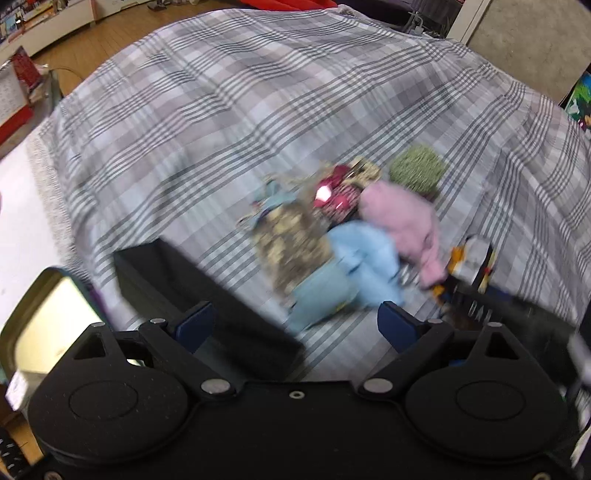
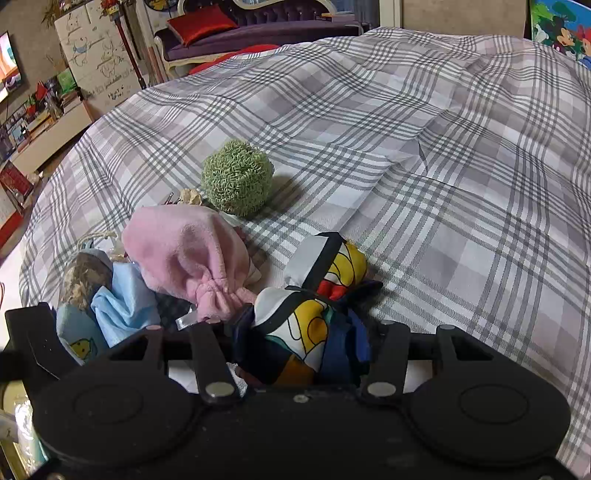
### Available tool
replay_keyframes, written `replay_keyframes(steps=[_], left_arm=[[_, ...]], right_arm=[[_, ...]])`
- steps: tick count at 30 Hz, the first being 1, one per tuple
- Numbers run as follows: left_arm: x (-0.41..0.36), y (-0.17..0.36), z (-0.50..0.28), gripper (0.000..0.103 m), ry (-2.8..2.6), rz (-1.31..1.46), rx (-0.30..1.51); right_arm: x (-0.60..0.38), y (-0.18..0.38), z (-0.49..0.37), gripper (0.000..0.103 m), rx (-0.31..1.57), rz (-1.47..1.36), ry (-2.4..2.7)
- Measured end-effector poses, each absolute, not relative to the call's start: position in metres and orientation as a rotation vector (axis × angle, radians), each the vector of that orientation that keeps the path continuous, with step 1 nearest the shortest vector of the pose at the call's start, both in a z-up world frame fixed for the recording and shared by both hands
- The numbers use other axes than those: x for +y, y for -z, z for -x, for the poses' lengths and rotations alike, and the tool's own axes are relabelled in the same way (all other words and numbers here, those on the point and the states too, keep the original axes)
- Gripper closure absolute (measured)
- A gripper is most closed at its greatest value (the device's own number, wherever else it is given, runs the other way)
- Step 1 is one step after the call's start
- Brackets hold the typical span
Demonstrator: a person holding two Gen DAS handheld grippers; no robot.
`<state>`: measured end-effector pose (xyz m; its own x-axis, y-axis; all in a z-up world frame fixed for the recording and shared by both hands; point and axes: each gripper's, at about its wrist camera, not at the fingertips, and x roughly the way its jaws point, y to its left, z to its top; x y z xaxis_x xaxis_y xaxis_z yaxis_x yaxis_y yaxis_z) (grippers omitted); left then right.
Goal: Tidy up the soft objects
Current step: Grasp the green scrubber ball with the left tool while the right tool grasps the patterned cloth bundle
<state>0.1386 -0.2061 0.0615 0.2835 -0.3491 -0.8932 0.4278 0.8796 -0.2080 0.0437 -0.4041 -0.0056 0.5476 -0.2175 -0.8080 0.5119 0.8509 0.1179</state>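
Observation:
A pile of soft things lies on the plaid bed cover (image 2: 443,155): a green fuzzy ball (image 2: 236,177), a pink cloth pouch (image 2: 184,251), a light blue cloth (image 2: 118,302), a brown patterned pouch (image 1: 291,243) and a colourful printed cloth (image 2: 314,325). My right gripper (image 2: 306,332) is closed around the colourful printed cloth, which fills the space between its fingers. My left gripper (image 1: 295,321) is open and empty, above the bed just short of the blue cloth (image 1: 354,266). The left wrist view is motion-blurred; the pink pouch (image 1: 402,218) and green ball (image 1: 417,173) show there too.
A black box (image 1: 207,295) sits on the bed at the left of the pile; its edge shows in the right wrist view (image 2: 29,332). A wooden floor (image 1: 110,40), white cabinets (image 2: 48,136) and a purple sofa with a red cushion (image 2: 199,26) lie beyond the bed.

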Motion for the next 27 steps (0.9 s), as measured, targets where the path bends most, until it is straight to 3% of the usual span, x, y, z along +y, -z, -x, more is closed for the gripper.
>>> replay_keyframes(steps=[21, 27], left_arm=[[-0.365, -0.058, -0.185, 0.011, 0.603, -0.27, 1.097], [-0.399, -0.047, -0.185, 0.011, 0.617, -0.381, 1.079]], right_arm=[[-0.409, 0.006, -0.019, 0.055, 0.779, -0.479, 0.332], [-0.402, -0.009, 0.007, 0.054, 0.591, -0.474, 0.274]])
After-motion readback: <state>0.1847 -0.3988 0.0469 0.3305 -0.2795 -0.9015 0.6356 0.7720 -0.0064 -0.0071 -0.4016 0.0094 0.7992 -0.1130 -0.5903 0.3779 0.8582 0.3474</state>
